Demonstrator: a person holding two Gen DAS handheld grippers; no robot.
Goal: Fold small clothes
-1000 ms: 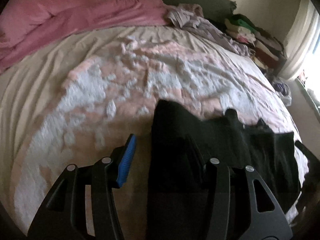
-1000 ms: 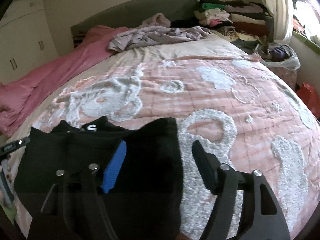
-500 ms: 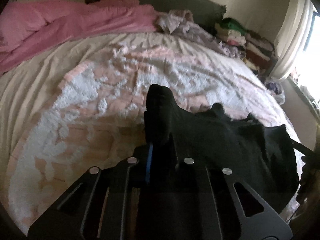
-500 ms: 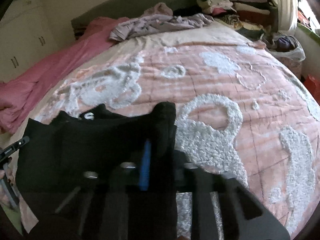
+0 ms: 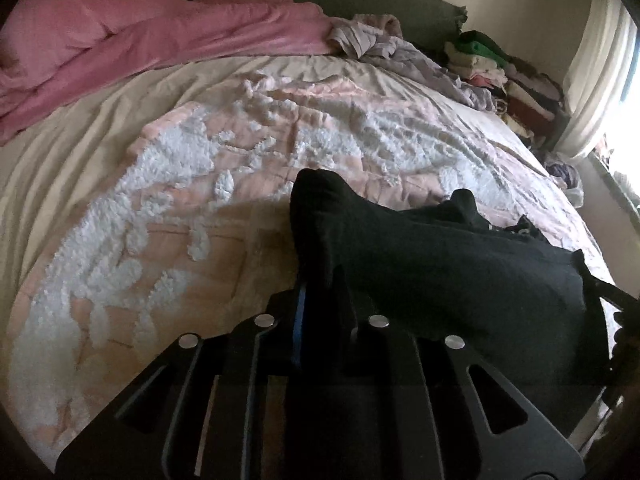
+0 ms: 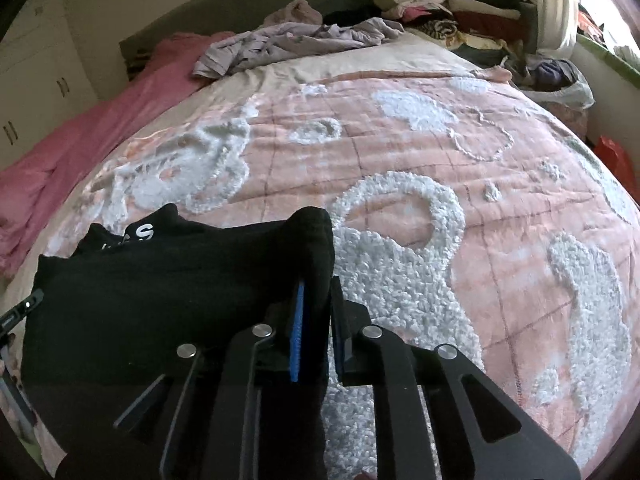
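A black garment (image 5: 440, 264) with white lettering near its collar (image 6: 142, 232) lies at the near edge of the pink tufted bedspread (image 5: 200, 200). My left gripper (image 5: 320, 292) is shut on its left corner, and the pinched cloth stands up in a peak above the pads. My right gripper (image 6: 316, 292) holds the opposite corner. Its jaws are opening slightly, but the blue pad (image 6: 297, 336) still presses the cloth. The garment (image 6: 160, 288) stretches between the two grippers. A tip of the other gripper (image 6: 24, 308) shows at the left edge of the right wrist view.
A pink duvet (image 5: 140, 40) and crumpled lilac clothes (image 6: 288, 40) lie along the headboard. Stacked folded clothes (image 6: 440, 0) sit beyond the far corner beside a curtain (image 5: 600, 60). A white bag (image 6: 560, 88) and a cupboard (image 6: 32, 80) flank the bed.
Both grippers stood open around the garment's corners a second ago. They have closed on the cloth, and each corner is now bunched up and raised off the bedspread.
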